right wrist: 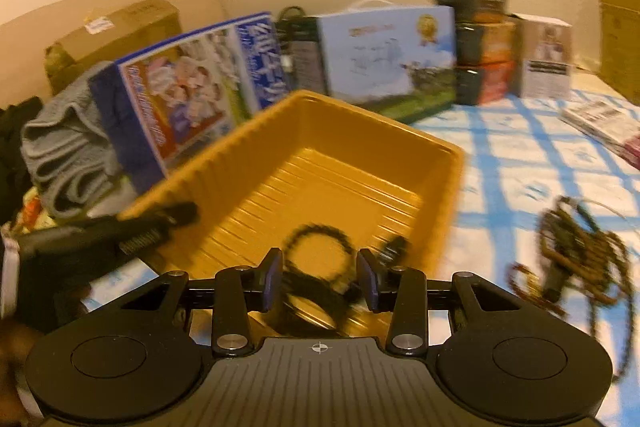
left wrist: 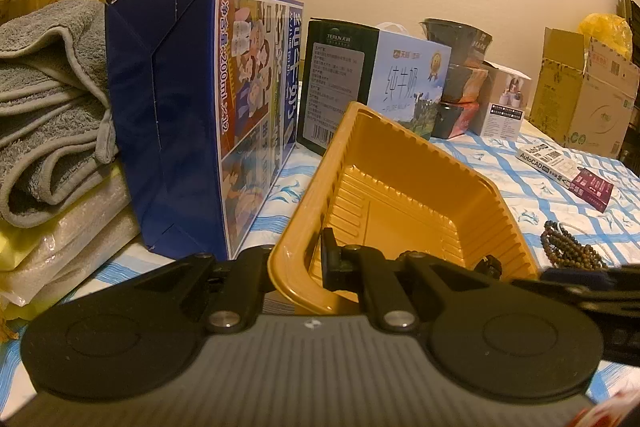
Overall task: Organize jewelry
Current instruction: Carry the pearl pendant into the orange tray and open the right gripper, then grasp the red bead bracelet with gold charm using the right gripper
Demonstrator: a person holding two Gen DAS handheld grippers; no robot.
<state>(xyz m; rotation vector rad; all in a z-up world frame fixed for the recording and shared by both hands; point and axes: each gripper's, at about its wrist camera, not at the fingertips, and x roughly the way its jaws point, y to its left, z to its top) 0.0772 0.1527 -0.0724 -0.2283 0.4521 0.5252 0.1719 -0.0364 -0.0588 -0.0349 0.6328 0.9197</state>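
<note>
Right gripper [right wrist: 320,281]: jaws apart, nothing between the pads, hovering over the near end of the ribbed yellow plastic tray [right wrist: 436,147]. A dark beaded bracelet [right wrist: 320,243] lies loose on the tray floor just past the fingertips.

Left gripper [left wrist: 296,259]: clamped on the tray's near rim, one finger [left wrist: 330,259] inside the wall, the other outside. Tray looks tilted up toward the left wrist camera.

Remaining jewelry: a tangled pile of brown bead strands [right wrist: 576,251] on the blue-and-white checked cloth [right wrist: 520,155], right of the tray and apart from it.

Handling, my read: strands are light, limp, will drape and snag on each other. Pinch a bunched section, not a single loop; expect neighbours to drag along. Beads look hard and smooth, so may slip from the pads. Tray is thin and flexy; the rim hold should steady it.

Right view is motion-blurred, so bead detail is uncertain.
</note>
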